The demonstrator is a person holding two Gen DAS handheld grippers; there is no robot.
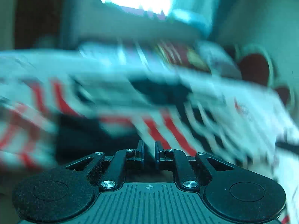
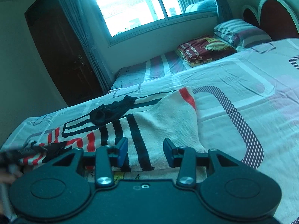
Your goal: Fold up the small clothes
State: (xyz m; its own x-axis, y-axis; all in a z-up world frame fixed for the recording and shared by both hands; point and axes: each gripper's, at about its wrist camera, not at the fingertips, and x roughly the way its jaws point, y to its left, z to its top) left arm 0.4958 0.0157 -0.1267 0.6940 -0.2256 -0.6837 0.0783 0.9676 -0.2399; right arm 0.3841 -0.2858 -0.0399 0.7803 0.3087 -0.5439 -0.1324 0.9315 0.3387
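The right claw (image 2: 145, 152) stands wide apart, its blue-padded fingers (image 2: 122, 150) over a white knitted garment with black and red stripes (image 2: 149, 123) that lies spread on the near part of the bed (image 2: 243, 78), which wears a pale sheet with grey striped bands. A small black crumpled garment (image 2: 112, 112) rests on the striped knit toward its far left edge, and another dark scrap (image 2: 54, 149) lies at the near left. Far off on the bed sit a folded maroon patterned blanket (image 2: 205, 49) and, just beside it to the right, a striped pillow (image 2: 241, 30) against a red heart-shaped headboard (image 2: 274, 18). A bright window (image 2: 138, 5) and a dark wooden door (image 2: 61, 56) fill the far wall.

The left wrist view is heavily blurred. The left claw (image 1: 149, 152) is narrow, its fingers (image 1: 140, 150) nearly together, with a gap between them; whether cloth is pinched there I cannot tell. The striped knit (image 1: 168, 128) lies just beyond it.
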